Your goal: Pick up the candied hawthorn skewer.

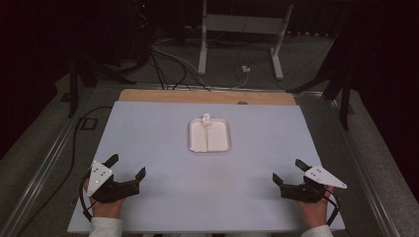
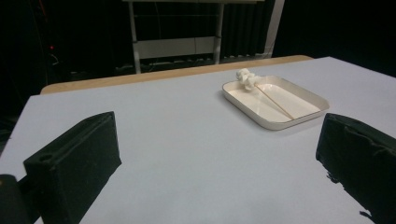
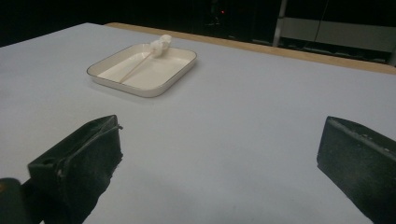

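Left claw (image 1: 126, 166) low at near left corner of pale surface (image 1: 148, 138), jaws spread wide, nothing between. White tray (image 1: 209, 146) mid-surface, well apart from both claws. Thin wooden stick (image 1: 206, 136) lies lengthwise in tray, white lumpy piece (image 1: 206, 118) at far end. High view adds wooden edge strip (image 1: 207, 97) beyond surface, floor cables (image 1: 168, 66), white frame legs (image 1: 202, 44). Left claw view makes stick (image 2: 275, 103) plain. Right claw (image 1: 289, 170) near right corner, jaws spread, empty; its view has tray (image 3: 140, 88) at left.

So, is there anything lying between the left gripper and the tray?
No. Between the left gripper and the tray the table is bare, as the high view and the left gripper view show.
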Action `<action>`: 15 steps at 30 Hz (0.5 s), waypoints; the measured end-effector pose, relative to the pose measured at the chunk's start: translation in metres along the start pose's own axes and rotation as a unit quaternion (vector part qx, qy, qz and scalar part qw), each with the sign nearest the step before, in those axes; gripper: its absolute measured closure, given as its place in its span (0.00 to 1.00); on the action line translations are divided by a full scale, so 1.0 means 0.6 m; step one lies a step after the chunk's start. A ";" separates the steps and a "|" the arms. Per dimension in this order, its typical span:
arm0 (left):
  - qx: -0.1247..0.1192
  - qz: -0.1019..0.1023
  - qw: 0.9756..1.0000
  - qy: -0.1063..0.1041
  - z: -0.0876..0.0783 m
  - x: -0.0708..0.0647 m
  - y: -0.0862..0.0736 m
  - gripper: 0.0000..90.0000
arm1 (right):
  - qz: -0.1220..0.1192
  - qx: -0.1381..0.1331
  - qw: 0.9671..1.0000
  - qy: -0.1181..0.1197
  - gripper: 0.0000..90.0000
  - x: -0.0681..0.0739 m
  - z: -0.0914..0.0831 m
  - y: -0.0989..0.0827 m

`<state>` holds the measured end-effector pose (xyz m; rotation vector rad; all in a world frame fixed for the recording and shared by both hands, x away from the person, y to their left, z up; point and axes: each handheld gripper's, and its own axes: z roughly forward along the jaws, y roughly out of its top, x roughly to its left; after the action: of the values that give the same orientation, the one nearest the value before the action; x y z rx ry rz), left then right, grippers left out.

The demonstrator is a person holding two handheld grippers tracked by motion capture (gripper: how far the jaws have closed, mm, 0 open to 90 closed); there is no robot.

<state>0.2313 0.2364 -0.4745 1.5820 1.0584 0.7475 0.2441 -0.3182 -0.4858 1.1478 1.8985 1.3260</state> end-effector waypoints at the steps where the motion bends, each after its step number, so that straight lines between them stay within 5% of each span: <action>1: 0.000 0.001 1.000 0.001 0.000 0.000 0.000 0.01 | 0.000 0.000 1.000 0.000 0.00 0.000 0.001 0.000; 15: -0.006 -0.022 1.000 0.006 -0.002 -0.010 0.005 0.01 | 0.002 0.001 1.000 -0.008 0.00 0.000 0.003 0.000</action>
<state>0.2283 0.2314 -0.4712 1.5411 1.0922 0.7338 0.2457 -0.3173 -0.4866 1.1596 1.8883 1.3134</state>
